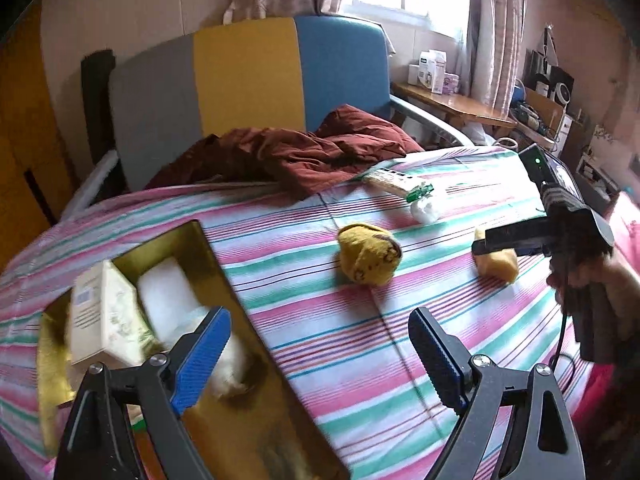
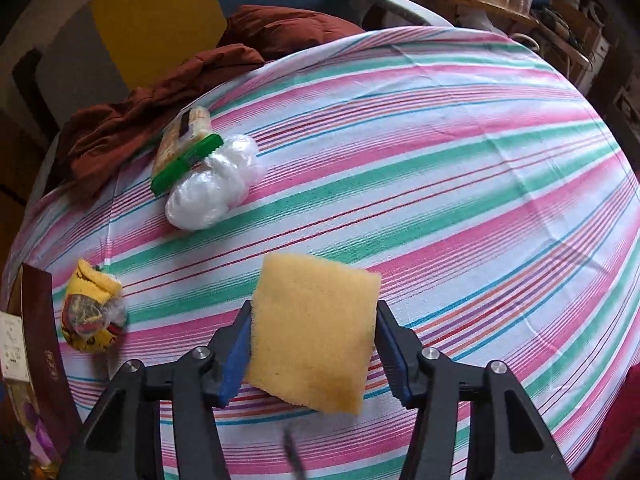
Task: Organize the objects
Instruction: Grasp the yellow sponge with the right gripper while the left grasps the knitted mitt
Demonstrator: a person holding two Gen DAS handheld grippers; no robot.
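The bed (image 2: 460,152), covered in a pink, green and white striped sheet, fills the space ahead of both claws. A rumpled dark red blanket (image 1: 288,152) lies at the far end, well beyond the left claw (image 1: 320,356), in front of a grey, yellow and blue headboard (image 1: 248,76). The gold-lined box (image 1: 224,280) sits just left of the left claw, its near part under the left finger; inside it are a cream carton (image 1: 106,316) and white padding (image 1: 168,296). The left claw stands wide apart, holding nothing, above the sheet. The right claw (image 2: 312,344) is clamped on a yellow sponge (image 2: 316,332), both pads pressed to its side edges. Ahead and to the left of the right claw lie a white plastic bundle (image 2: 216,192), touching a snack packet with a green clip (image 2: 184,152), and nearer, far left, a balled yellow sock (image 2: 94,316).
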